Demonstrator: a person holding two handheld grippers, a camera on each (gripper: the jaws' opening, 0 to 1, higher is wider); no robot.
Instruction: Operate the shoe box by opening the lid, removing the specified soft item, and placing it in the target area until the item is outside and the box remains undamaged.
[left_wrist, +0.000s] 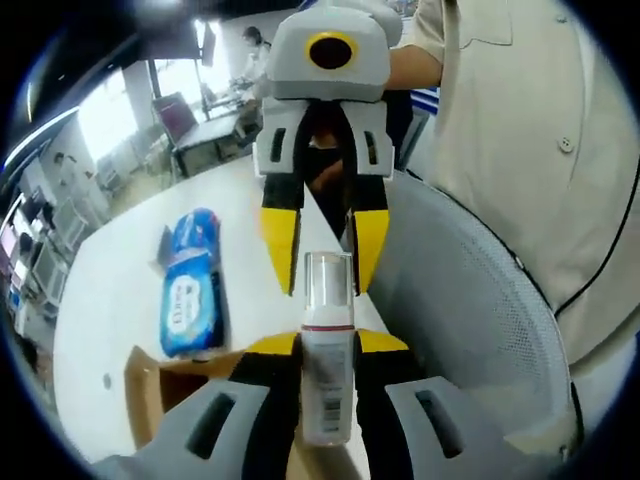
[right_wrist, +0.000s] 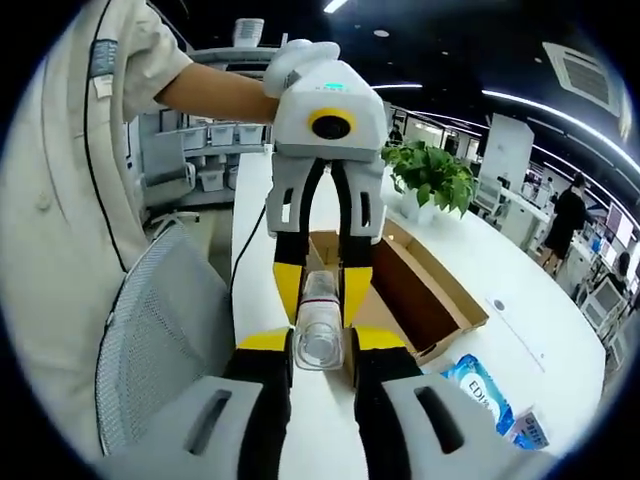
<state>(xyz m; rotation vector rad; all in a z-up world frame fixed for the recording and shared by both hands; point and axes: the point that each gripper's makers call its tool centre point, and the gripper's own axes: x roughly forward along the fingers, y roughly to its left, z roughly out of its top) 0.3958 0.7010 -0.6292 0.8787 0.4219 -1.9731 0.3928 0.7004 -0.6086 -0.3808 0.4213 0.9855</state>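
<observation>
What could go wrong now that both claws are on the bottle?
1. The right claw seems to grip only the clear cap of the bottle; pulling might pop it off.
2. The bottle is held in the air near the table edge, beside the chair; if the left claw slips, it could fall to the floor.

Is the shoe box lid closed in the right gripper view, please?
No, the box lies open on the table, its brown inside showing, beside the bottle held between both grippers.
</observation>
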